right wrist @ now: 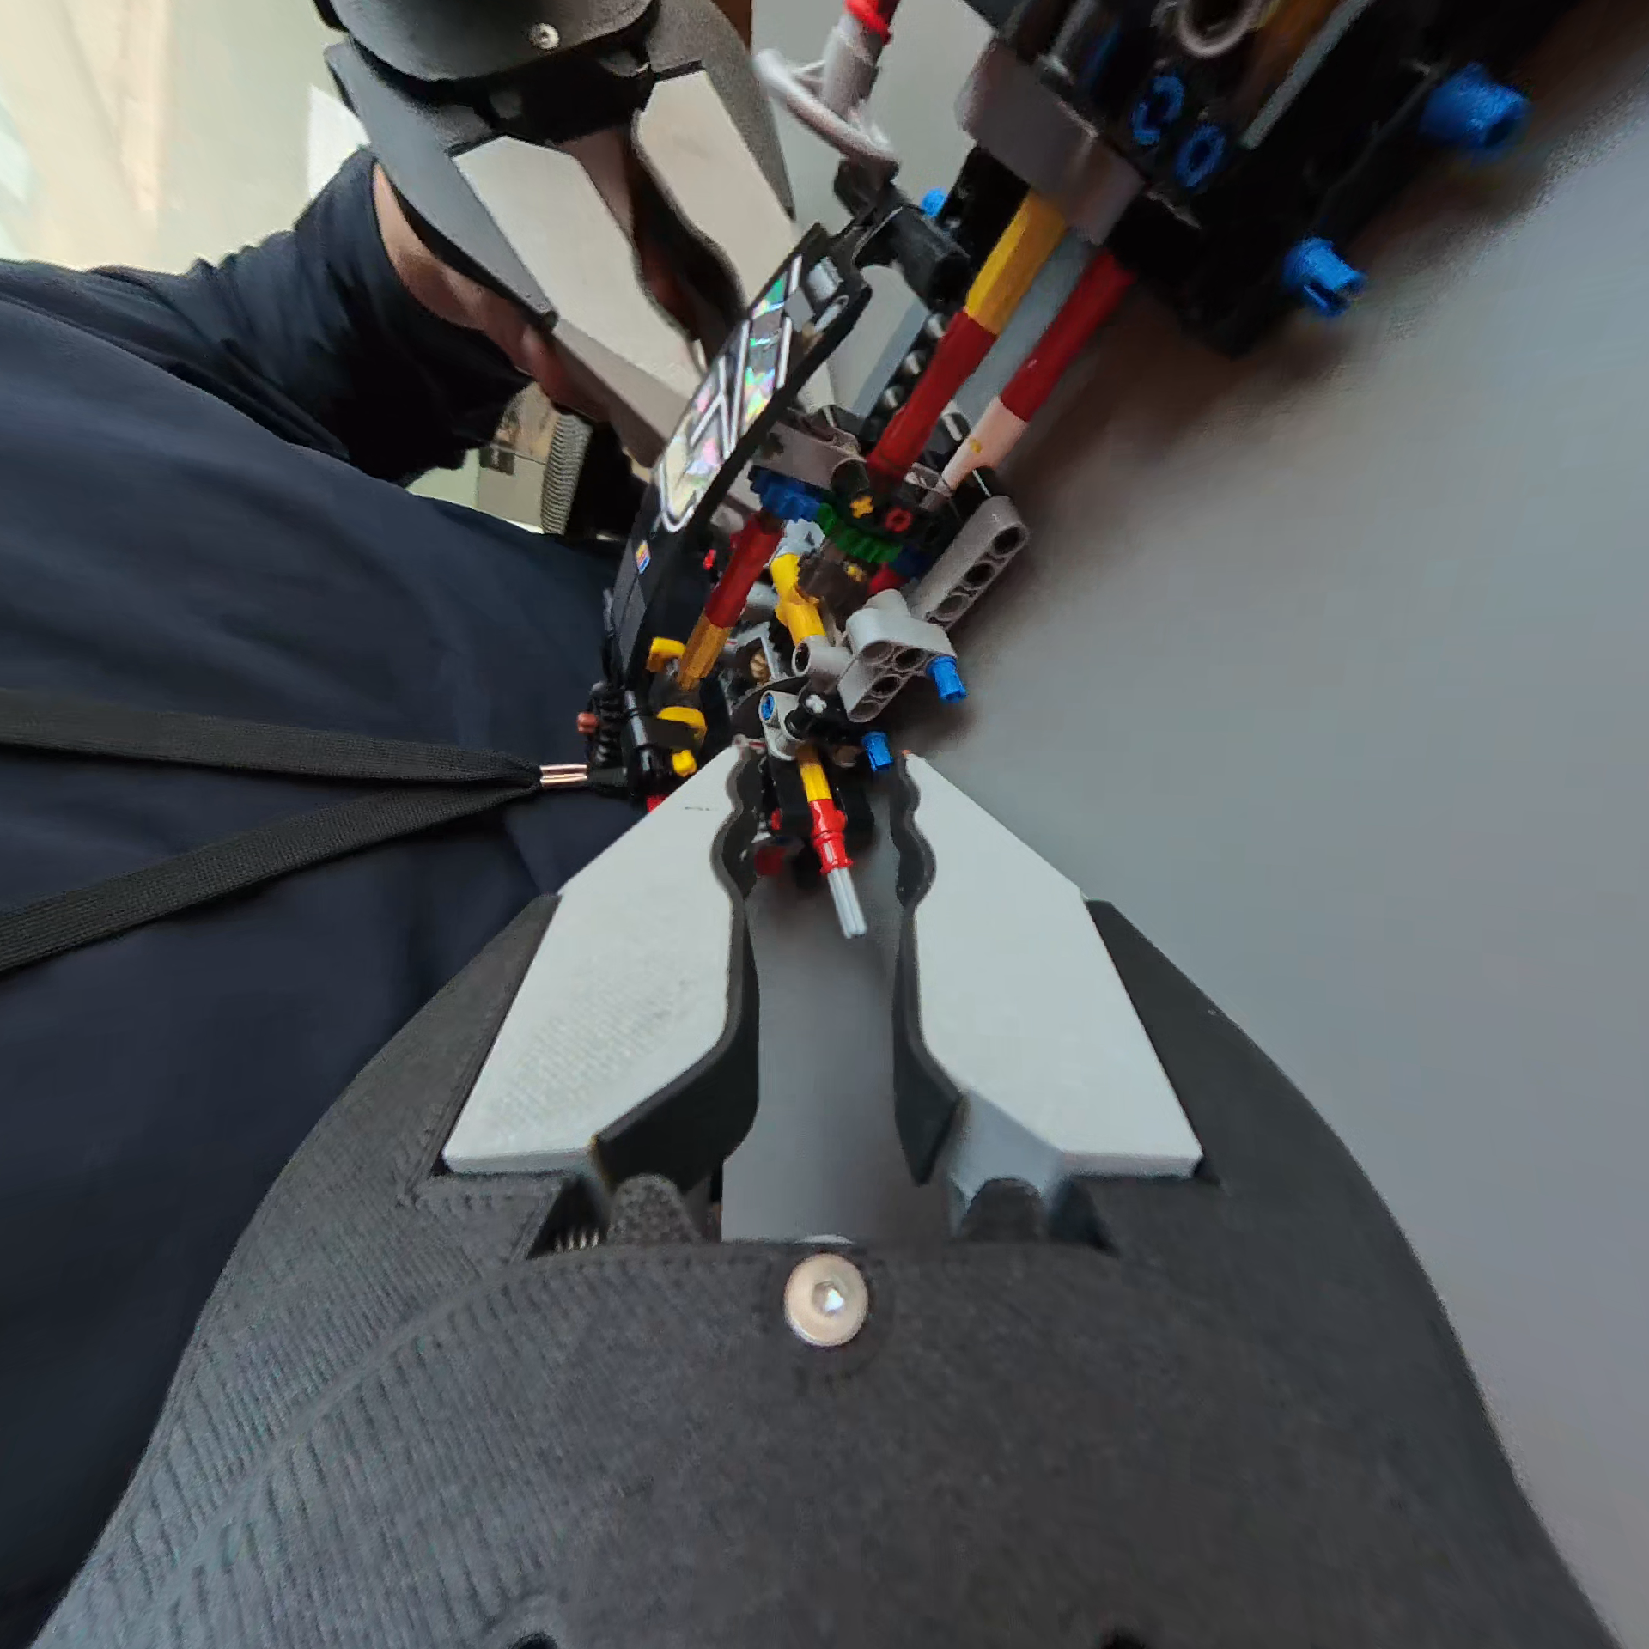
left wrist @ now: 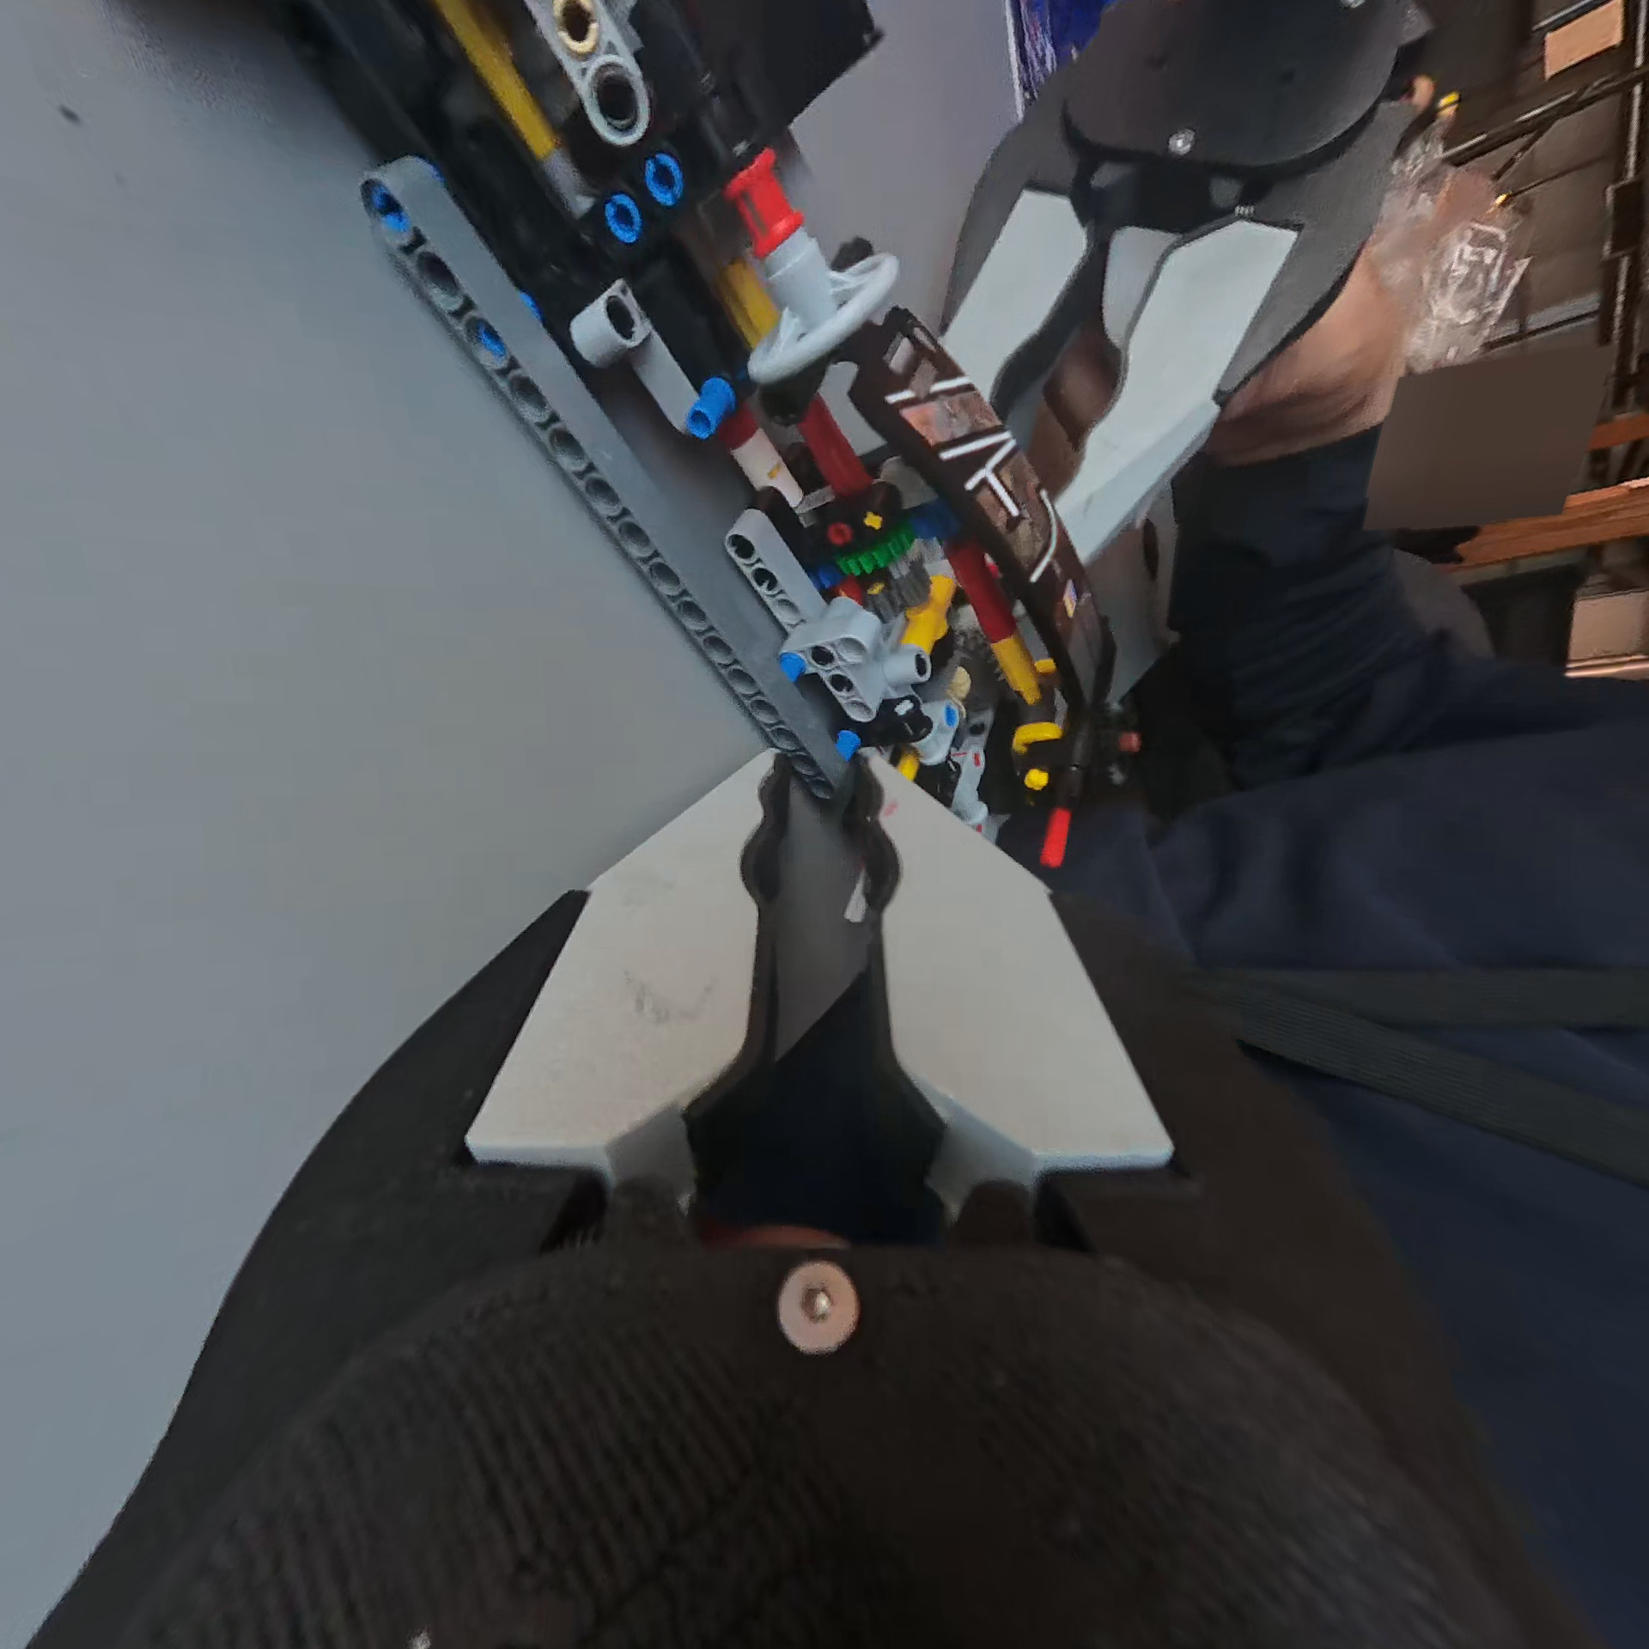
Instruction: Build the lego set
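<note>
Two grippers: both at the near end of one brick model (left wrist: 857,571) lying on the grey worktop (left wrist: 223,535).
Left hand-held gripper (left wrist: 816,785): pinching the model's long grey beam (left wrist: 571,446) at its near end.
Right hand-held gripper (right wrist: 816,803): spread, pads astride the red-yellow axle (right wrist: 825,821), not pressing.
Long axis: beam and axle both run away from the fingertips, near to far.

Long perforated beam (left wrist: 571,455): dark grey, with blue pins (left wrist: 622,217). Axles (right wrist: 928,393): red and yellow. Gear (left wrist: 879,553): green. Curved panel (left wrist: 999,482): black with white line pattern. Table (left wrist: 223,535): plain grey. Sleeve (right wrist: 294,339): navy.
</note>
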The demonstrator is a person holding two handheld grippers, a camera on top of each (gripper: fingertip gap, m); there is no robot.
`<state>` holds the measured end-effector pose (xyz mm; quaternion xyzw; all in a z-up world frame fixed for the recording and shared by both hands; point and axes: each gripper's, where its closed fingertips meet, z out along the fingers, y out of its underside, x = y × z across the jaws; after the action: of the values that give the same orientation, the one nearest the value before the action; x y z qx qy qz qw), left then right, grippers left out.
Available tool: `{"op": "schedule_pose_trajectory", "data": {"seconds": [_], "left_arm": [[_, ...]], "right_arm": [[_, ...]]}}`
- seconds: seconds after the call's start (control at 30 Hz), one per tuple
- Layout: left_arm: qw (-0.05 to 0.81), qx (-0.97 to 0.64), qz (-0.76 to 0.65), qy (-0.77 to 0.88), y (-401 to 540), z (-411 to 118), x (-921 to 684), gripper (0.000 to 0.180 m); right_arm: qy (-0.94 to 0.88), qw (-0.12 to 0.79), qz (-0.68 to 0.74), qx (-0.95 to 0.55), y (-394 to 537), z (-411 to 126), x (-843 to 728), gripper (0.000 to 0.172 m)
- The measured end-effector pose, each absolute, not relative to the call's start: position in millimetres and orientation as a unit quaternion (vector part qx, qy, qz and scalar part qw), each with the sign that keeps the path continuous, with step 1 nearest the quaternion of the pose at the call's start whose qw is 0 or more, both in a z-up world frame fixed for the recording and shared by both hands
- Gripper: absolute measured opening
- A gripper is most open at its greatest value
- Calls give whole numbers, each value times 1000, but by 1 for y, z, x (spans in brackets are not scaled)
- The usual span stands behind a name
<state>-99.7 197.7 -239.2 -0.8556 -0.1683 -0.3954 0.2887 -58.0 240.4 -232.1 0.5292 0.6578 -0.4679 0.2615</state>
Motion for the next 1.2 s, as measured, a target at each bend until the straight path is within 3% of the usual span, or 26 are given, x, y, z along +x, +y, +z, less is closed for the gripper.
{"op": "schedule_pose_trajectory", "data": {"seconds": [0.2,0.37,0.53,0.63,0.73,0.87,1.03,1.2], "left_arm": [[303,-805,-468,-202,197,-227,-103,36],[308,-825,-453,-142,192,-229,-98,32],[372,-854,-364,-8,174,-215,-106,31],[407,-880,-228,87,164,-223,-114,46],[385,-895,-112,196,162,-242,-103,52],[386,-878,-89,268,168,-246,-82,34],[390,-870,-75,291,171,-246,-77,33],[380,-873,-120,282,165,-245,-68,32]], "right_arm": [[638,274,-492,525,224,-228,-51,34],[622,291,-504,524,220,-225,-45,32],[631,253,-515,522,230,-219,-34,38],[653,173,-521,522,238,-217,-28,49],[683,116,-507,513,235,-222,-19,54],[713,79,-484,500,215,-229,-13,54],[729,6,-472,496,209,-233,-20,54],[734,-11,-475,485,202,-233,-18,54]]}}
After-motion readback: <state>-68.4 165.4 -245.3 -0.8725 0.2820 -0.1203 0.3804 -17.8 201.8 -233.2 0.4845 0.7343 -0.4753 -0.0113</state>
